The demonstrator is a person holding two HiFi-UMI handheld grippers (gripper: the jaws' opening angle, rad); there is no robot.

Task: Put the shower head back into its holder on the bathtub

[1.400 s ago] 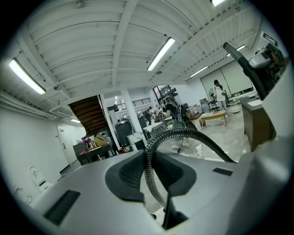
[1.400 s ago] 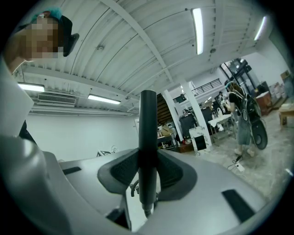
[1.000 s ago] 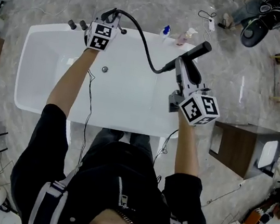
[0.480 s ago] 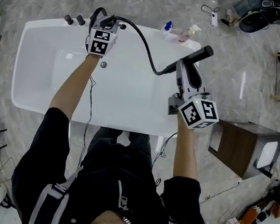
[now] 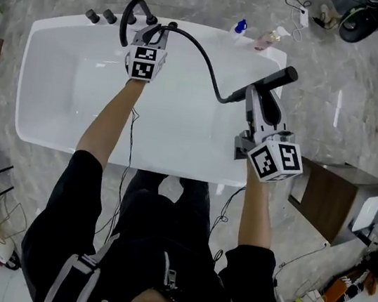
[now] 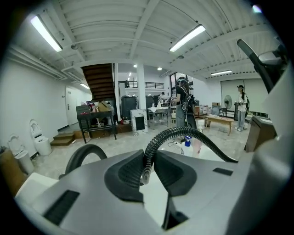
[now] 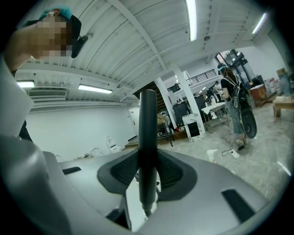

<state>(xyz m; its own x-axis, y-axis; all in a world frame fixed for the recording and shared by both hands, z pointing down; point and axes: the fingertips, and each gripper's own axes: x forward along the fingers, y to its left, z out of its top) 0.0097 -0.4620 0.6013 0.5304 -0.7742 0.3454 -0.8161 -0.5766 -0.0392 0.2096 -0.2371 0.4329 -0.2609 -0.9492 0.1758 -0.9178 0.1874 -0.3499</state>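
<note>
The black shower head (image 5: pixel 272 79) is a slim wand that points to the far right above the white bathtub (image 5: pixel 56 90). My right gripper (image 5: pixel 256 98) is shut on its handle (image 7: pixel 148 137), which stands upright between the pads. Its black ribbed hose (image 5: pixel 204 66) curves left to the tub's far rim. My left gripper (image 5: pixel 155 35) is shut on that hose (image 6: pixel 151 149) close to the black faucet spout (image 5: pixel 130 12). The hose arches up and rightward out of the left jaws. I cannot make out the holder.
Two black knobs (image 5: pixel 100 16) sit on the far rim left of the spout. A blue-capped bottle (image 5: pixel 241 26) and a pink bottle (image 5: pixel 268 38) stand on the far right rim. A dark wooden cabinet (image 5: pixel 331 194) is right of the tub. People stand in the hall beyond.
Both grippers have come down toward the tub, the left one more, carrying the hose and the shower head. The left gripper has rolled a little. Both grips are unchanged.
</note>
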